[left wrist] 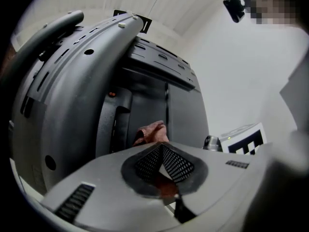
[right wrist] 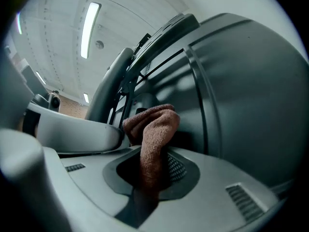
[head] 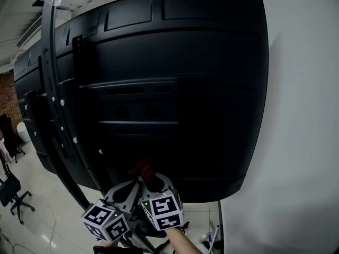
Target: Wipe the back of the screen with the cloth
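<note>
I have my left gripper (left wrist: 162,153) and right gripper (right wrist: 155,164) both clamped on the cloth (head: 142,168), bunched against the screen (head: 175,89) back near its bottom edge, nearly all the panel lying above.

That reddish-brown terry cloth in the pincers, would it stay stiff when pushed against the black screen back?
Probably floppy: the reddish-brown terry cloth bunches and folds above the right gripper. Its looped pile likely grips rather than slips.

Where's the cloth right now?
The cloth is clamped in the right gripper, bunched up at the lower back of the screen. The head view shows it low centre, just above that gripper.
</note>
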Demonstrator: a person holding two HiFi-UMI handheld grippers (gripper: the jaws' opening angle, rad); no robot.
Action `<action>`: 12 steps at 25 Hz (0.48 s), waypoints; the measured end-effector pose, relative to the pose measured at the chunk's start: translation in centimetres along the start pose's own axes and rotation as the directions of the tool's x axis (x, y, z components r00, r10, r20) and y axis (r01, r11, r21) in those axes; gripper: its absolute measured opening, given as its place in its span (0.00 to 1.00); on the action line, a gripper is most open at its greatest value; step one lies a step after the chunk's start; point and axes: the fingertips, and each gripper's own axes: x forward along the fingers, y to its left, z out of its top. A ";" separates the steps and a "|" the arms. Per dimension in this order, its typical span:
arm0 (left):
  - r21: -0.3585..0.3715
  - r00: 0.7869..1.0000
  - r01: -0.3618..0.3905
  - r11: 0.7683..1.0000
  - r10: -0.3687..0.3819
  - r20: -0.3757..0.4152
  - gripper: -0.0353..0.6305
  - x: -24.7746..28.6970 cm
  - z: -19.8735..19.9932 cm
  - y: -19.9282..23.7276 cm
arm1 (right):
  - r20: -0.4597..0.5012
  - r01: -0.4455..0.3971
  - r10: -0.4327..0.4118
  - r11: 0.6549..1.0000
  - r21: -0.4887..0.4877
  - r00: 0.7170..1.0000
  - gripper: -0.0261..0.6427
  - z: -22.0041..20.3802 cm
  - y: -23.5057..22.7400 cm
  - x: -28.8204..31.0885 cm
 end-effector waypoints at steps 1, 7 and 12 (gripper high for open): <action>-0.001 1.000 0.003 1.000 -0.003 0.001 0.07 0.0 -0.1 0.0 | -0.002 -0.002 0.002 1.000 -0.001 1.000 0.13 -0.2 0.1 0.0; -0.004 0.998 0.065 0.998 -0.065 0.007 0.07 1.8 -0.5 -2.5 | 0.010 0.068 -0.067 0.997 -0.022 0.998 0.13 0.3 -2.9 -2.6; -0.010 0.990 0.143 0.990 -0.143 0.005 0.07 4.7 -1.1 -6.4 | 0.021 0.163 -0.162 0.986 -0.043 0.987 0.13 0.7 -7.5 -6.5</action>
